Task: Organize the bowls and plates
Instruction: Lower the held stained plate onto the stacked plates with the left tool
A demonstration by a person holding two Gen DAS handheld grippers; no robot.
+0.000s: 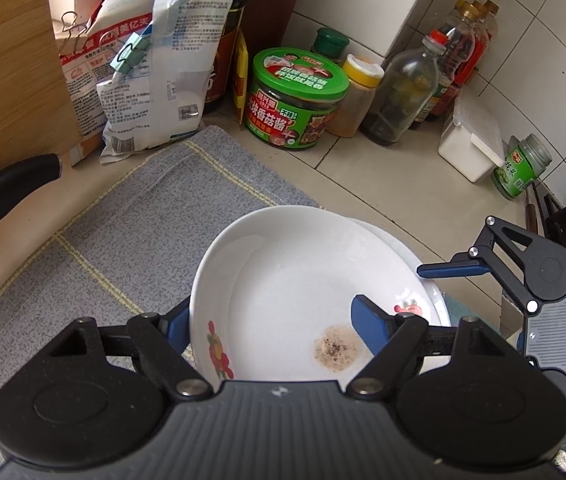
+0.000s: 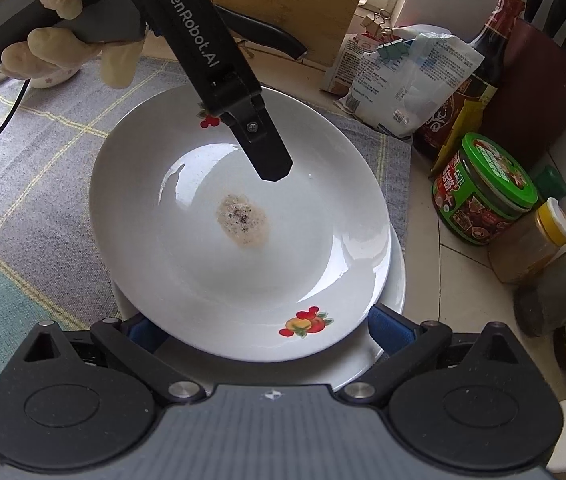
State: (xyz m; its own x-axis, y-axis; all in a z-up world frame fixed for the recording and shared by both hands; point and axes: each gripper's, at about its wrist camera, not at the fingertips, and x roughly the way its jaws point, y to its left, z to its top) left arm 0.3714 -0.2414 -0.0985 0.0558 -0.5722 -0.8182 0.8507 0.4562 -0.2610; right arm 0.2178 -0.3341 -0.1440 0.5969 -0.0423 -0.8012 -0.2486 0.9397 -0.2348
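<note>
A white fruit-print plate point(image 1: 283, 280) with a brown stain point(image 2: 243, 220) lies tilted on a second white plate point(image 2: 397, 280). My left gripper point(image 1: 273, 320) is shut on the upper plate's rim: one blue finger point(image 1: 367, 320) rests inside the dish, and the other is hidden under the rim. In the right wrist view its upper finger point(image 2: 267, 152) reaches in from the far side, held by a gloved hand point(image 2: 43, 8). My right gripper point(image 2: 265, 330) stands open at the plates' near edge, its pads point(image 2: 387, 328) spread wide beneath the upper plate's rim.
The plates sit on a grey checked cloth point(image 1: 123, 248). Jars and bottles point(image 1: 295, 100), clipped bags point(image 1: 155, 80) and a wooden board point(image 1: 7, 60) line the back. A pan handle point(image 1: 7, 188) juts in from the left. A small patterned bowl point(image 2: 51, 76) sits behind the hand.
</note>
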